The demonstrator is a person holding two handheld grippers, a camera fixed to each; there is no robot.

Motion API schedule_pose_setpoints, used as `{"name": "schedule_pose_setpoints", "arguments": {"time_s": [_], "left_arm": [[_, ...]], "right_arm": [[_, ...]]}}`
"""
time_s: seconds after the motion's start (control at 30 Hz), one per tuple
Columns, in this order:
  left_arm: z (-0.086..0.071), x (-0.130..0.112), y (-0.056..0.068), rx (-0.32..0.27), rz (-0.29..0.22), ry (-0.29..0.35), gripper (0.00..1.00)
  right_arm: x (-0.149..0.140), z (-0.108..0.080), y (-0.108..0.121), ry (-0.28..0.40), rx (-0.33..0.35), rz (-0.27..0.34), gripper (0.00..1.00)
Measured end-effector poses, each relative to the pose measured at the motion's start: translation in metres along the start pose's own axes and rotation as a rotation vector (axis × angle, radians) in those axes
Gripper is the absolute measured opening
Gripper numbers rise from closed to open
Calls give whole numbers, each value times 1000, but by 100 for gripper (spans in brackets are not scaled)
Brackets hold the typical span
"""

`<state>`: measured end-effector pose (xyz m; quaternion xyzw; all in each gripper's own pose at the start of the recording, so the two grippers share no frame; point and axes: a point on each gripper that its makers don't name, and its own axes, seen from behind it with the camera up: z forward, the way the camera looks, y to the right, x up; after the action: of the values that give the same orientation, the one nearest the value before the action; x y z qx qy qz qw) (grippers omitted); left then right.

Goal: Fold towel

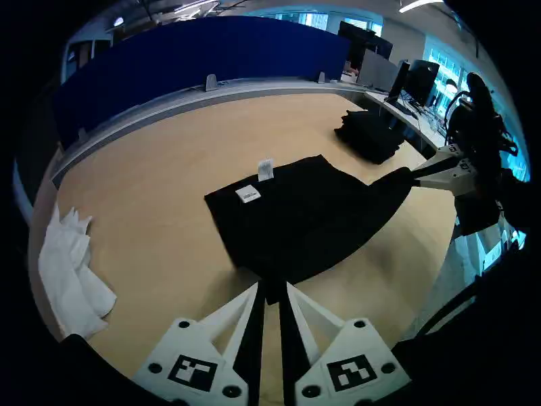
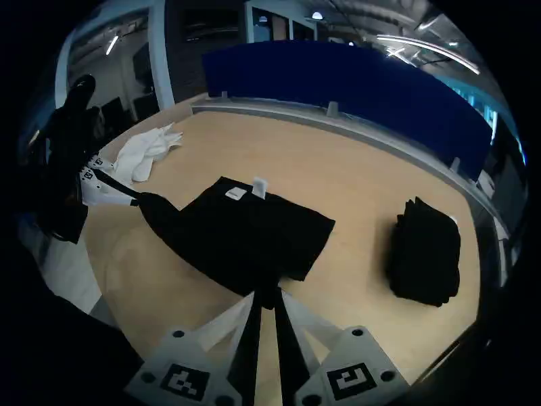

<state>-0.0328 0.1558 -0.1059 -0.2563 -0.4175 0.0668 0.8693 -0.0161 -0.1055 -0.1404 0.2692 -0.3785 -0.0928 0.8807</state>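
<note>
A black towel (image 1: 304, 216) lies partly spread on the wooden table (image 1: 169, 176), with two white tags (image 1: 248, 194) near its far edge. My left gripper (image 1: 270, 291) is shut on the towel's near corner, which is pulled up off the table. In the left gripper view the right gripper (image 1: 414, 177) pinches another corner at the right and holds it lifted. In the right gripper view the same towel (image 2: 250, 230) stretches between my right gripper (image 2: 268, 298), shut on its near corner, and the left gripper (image 2: 135, 197) at the left.
A stack of folded black towels (image 1: 370, 132) (image 2: 425, 260) sits near the table's edge. A heap of white cloths (image 1: 67, 271) (image 2: 145, 152) lies at the other side. A blue partition (image 1: 203, 61) runs along the back. Monitors (image 1: 419, 78) stand beyond.
</note>
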Motion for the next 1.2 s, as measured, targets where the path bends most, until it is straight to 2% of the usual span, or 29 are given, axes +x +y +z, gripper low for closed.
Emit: {"name": "schedule_pose_setpoints", "arguments": {"time_s": [0.37,0.6,0.87,1.07,1.2], "left_arm": [[24,38,-22,21,7,25,14],[52,55,-36,29,35,14,14],[81,61,-50,40,50,-14,14],[91,59,-51,21,38,-22,14],[100,53,-53,12,49,-42,14]], "right_arm": [[21,24,24,-12,-11,23,13],[28,48,43,-48,-13,29,13],[31,75,60,-70,-17,59,13],[24,85,66,-91,-16,74,13],[19,92,67,-105,-13,82,13]]}}
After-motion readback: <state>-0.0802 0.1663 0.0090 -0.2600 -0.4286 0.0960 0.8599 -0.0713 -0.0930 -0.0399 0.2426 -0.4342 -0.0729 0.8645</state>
